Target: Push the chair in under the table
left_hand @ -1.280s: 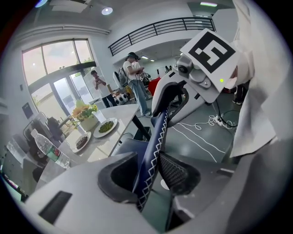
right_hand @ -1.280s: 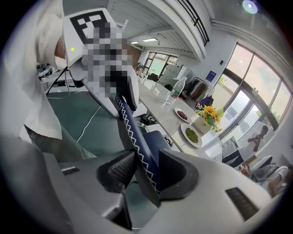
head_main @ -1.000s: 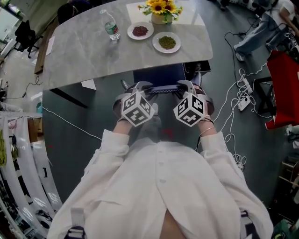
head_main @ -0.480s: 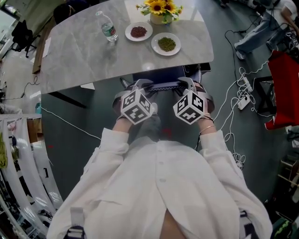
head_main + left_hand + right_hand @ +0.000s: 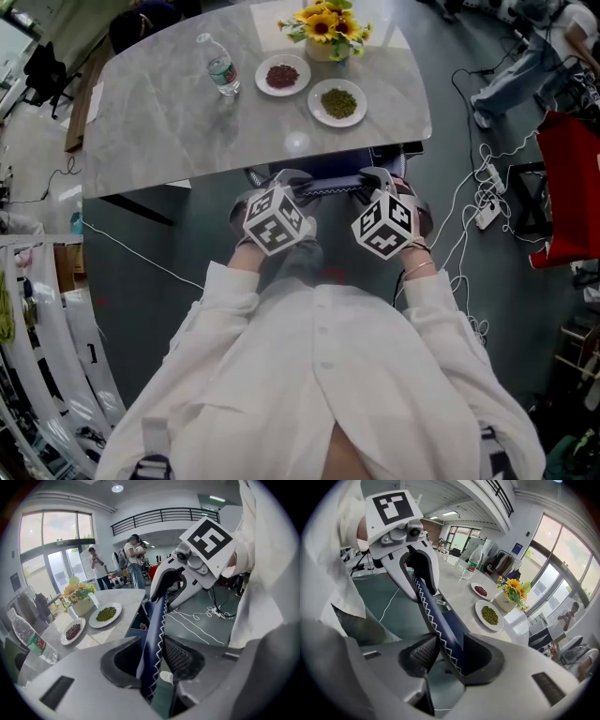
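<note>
Basically both grippers are clamped on the chair point(image 5: 333, 184). The left gripper point(image 5: 281, 176) has its jaws closed on the navy backrest edge with white zigzag stitching, and its own view shows that edge pinched between the pads point(image 5: 183, 658). The right gripper point(image 5: 377, 176) grips the same edge further along, also confirmed in its own view, where the padded strip point(image 5: 433, 620) sits tight in the jaws.

Where it is: the chair sits at the near edge of the table point(image 5: 178, 112), right in front of the person. The seat is mostly under the tabletop, with only a strip of blue plus the backrest showing. On top of the table are a bottle point(image 5: 218, 64), two plates point(image 5: 337, 101) and sunflowers point(image 5: 323, 21), all well clear of the chair.

Handling, as a guess: a stiff frame with a padded back that gives a little under the pads, and fairly heavy, so it should slide rather than lift. I can't tell whether it has castors or legs. The top rail of the backrest is the right place to hold, two grips spread apart so it doesn't yaw.

Orientation: the backrest's long axis runs left to right in the head view, roughly parallel to the table edge. The seat faces the table, away from the person. The push looks nearly done.
</note>
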`<action>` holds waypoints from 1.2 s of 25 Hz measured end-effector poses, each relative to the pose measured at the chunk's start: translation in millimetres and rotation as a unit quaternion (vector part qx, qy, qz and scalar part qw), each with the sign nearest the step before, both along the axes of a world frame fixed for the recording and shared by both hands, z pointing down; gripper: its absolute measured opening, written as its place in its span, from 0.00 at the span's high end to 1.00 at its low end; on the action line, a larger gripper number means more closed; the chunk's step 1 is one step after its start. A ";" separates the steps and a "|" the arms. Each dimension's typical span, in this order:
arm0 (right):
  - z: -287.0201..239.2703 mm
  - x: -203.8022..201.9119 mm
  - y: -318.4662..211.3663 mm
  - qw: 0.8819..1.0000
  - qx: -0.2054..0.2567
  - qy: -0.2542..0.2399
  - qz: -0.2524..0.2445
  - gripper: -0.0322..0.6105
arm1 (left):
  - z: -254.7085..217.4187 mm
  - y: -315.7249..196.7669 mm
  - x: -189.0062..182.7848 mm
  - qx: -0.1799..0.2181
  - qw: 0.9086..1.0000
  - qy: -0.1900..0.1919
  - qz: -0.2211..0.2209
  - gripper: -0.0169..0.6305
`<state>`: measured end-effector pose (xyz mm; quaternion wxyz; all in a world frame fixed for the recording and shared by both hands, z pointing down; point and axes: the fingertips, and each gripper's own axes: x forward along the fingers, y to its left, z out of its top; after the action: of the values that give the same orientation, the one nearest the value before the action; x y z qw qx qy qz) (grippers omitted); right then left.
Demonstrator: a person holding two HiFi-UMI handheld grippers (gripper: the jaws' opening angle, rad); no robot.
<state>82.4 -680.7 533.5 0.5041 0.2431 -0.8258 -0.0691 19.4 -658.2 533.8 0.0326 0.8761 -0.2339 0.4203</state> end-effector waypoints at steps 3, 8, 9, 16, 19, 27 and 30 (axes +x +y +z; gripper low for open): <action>0.8 -0.4 1.0 1.000 -0.013 0.004 -0.001 0.71 | 1.2 1.0 0.4 -0.014 1.000 0.009 0.010 0.76; 0.7 0.0 -0.9 1.000 -0.018 0.006 0.000 0.71 | 2.2 -0.7 1.7 -0.018 1.000 0.014 0.019 0.76; 0.7 0.0 -0.7 1.000 -0.019 0.006 0.000 0.71 | 2.4 -0.5 1.6 -0.020 1.000 0.015 0.019 0.76; 1.5 0.4 5.6 0.999 -0.045 0.017 -0.017 0.70 | 2.8 3.5 2.4 -0.033 0.999 0.018 0.014 0.76; 1.9 -1.2 10.8 0.998 -0.048 0.020 -0.023 0.70 | 4.5 7.2 0.9 -0.037 0.999 0.015 0.010 0.75; -7.6 0.9 18.9 0.999 -0.015 0.023 -0.021 0.71 | 2.0 9.6 1.2 -0.027 1.000 0.014 -0.007 0.73; -24.7 -1.5 23.7 1.000 -0.016 -0.005 -0.016 0.71 | -11.9 14.2 0.6 -0.038 0.998 0.042 -0.010 0.70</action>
<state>80.9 -657.0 508.8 0.5026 0.2223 -0.8331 -0.0621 20.0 -644.0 522.0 0.0802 0.8889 -0.2246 0.3911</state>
